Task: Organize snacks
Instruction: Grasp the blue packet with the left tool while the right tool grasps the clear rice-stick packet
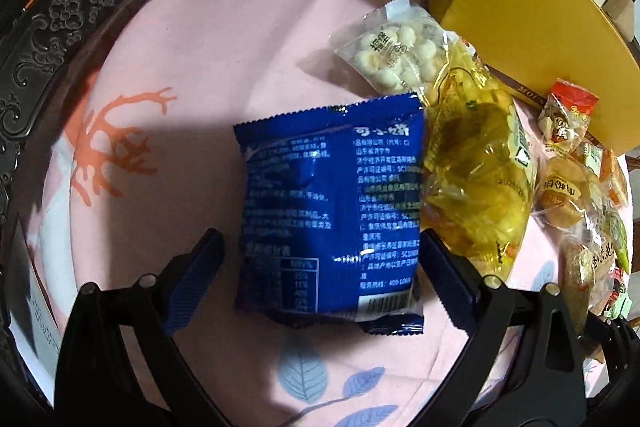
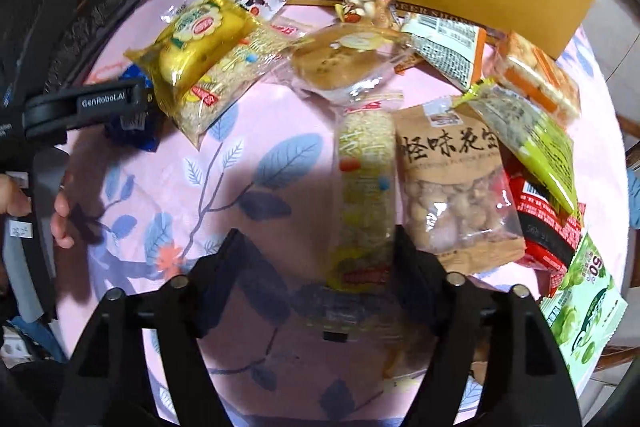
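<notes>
Here | pink leaf-print cloth (image 2: 168, 187) | carved dark frame (image 1: 52, 19) behind

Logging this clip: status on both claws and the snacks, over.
Left claw open, straddling blue packet flat on the cloth. Right claw open around rice-cracker bar, not clamped. Peanut bag tight beside that bar; yellow packet crowds blue one.

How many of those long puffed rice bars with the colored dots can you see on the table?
2. One rice bar lies between the right gripper's open jaws; the other rice bar lies under the yellow cake packet. The pile may hide more.
</notes>
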`<state>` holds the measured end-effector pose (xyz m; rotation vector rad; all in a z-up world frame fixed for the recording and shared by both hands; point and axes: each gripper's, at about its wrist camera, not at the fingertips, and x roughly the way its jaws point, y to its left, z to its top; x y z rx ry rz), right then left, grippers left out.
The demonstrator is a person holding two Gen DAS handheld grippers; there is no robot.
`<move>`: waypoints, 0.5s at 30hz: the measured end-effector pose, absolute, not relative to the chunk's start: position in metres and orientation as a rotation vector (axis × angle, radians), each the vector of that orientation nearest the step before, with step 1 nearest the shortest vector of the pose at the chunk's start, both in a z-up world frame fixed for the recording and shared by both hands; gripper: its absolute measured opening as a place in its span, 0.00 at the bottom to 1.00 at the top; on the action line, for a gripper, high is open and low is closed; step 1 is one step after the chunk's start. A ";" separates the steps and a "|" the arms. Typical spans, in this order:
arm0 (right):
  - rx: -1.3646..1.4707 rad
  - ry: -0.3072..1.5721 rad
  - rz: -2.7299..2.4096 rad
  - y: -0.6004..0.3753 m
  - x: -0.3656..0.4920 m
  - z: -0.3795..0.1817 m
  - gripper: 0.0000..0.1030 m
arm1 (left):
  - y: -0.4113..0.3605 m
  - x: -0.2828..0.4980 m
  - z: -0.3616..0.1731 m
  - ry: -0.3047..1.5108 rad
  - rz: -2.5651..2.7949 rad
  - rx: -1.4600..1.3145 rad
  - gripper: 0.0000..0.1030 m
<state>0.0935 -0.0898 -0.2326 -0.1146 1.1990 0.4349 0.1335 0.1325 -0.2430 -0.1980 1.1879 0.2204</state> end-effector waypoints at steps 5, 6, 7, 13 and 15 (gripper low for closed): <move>-0.148 1.194 0.413 -0.081 0.094 -0.235 0.77 | 0.129 0.125 -0.236 1.141 0.198 -0.181 0.68; -0.149 1.181 0.400 -0.081 0.094 -0.234 0.62 | 0.128 0.124 -0.235 1.137 0.193 -0.176 0.66; -0.168 1.154 0.360 -0.085 0.093 -0.233 0.46 | 0.125 0.124 -0.235 1.134 0.190 -0.173 0.64; -0.111 1.142 0.373 -0.110 0.092 -0.230 0.28 | 0.102 0.108 -0.231 1.134 0.120 -0.167 0.57; -0.048 1.161 0.396 -0.120 0.090 -0.227 0.28 | 0.101 0.098 -0.228 1.148 0.097 -0.191 0.55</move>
